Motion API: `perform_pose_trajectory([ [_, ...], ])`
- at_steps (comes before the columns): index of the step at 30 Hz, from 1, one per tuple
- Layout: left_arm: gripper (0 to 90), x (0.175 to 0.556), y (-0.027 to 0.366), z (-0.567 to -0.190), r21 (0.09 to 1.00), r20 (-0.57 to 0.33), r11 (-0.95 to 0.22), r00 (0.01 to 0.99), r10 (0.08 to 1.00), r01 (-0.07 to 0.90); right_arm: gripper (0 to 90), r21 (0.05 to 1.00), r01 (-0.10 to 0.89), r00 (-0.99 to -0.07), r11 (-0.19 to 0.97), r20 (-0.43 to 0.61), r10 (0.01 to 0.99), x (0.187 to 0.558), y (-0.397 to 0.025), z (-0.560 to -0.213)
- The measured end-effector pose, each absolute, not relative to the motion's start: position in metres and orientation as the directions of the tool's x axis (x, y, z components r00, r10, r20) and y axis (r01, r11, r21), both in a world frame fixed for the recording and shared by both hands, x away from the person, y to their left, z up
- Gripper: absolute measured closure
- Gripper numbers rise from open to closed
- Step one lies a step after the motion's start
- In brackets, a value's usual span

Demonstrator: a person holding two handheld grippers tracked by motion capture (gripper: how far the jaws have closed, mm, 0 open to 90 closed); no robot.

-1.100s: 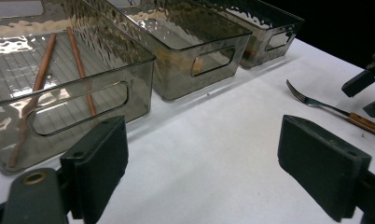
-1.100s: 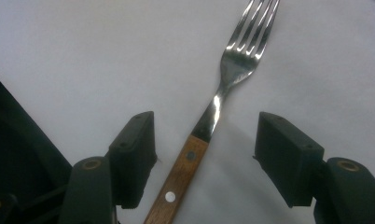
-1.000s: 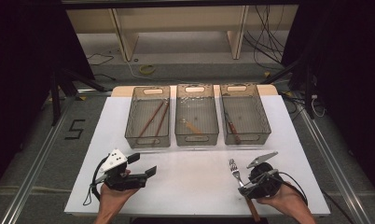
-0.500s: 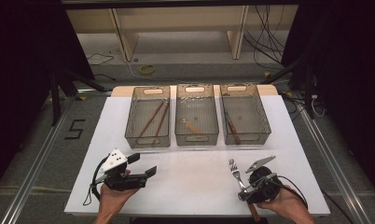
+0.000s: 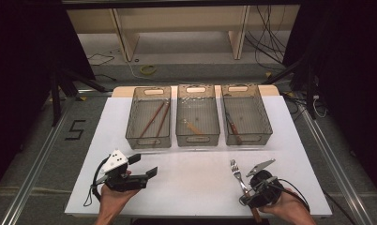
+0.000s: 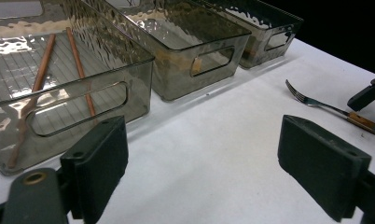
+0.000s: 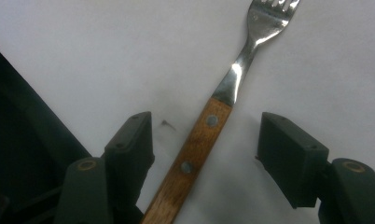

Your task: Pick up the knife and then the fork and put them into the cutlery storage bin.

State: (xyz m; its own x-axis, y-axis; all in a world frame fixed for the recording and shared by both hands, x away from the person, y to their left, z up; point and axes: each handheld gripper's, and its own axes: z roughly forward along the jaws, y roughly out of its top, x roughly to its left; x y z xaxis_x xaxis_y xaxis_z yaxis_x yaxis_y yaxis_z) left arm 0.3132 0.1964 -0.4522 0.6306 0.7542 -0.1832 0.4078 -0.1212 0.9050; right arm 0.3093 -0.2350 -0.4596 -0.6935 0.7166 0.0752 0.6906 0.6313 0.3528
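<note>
Straddling the wooden handle of the fork (image 7: pixel 209 126) lying flat on the white worktop (image 5: pixel 196 173), the right gripper (image 7: pixel 204 140) has its jaws spread, apparently lining up a grasp, while the left gripper (image 5: pixel 142 166) waits released nearby.

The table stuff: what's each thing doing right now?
Wooden-handled metal fork: lying flat on the white table, between the right gripper's jaws, not clamped.
Right gripper: open.
Left gripper: open, holding nothing.
Left clear plastic bin: holds two brown chopsticks.
Middle clear plastic bin: holds one wooden-handled utensil.
Right clear plastic bin: holds one wooden-handled piece of cutlery.
</note>
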Motion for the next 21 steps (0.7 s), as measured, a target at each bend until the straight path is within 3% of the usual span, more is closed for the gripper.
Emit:
perform_pose_trajectory([
  [21,15.5,0.3134,0.1961,-0.4523,0.905,-0.181,-0.123,0.631,0.754,0.406,49.0,0.324,0.674,-0.710,0.664,0.035,0.703,0.3052,-0.2370,-0.4612],
])
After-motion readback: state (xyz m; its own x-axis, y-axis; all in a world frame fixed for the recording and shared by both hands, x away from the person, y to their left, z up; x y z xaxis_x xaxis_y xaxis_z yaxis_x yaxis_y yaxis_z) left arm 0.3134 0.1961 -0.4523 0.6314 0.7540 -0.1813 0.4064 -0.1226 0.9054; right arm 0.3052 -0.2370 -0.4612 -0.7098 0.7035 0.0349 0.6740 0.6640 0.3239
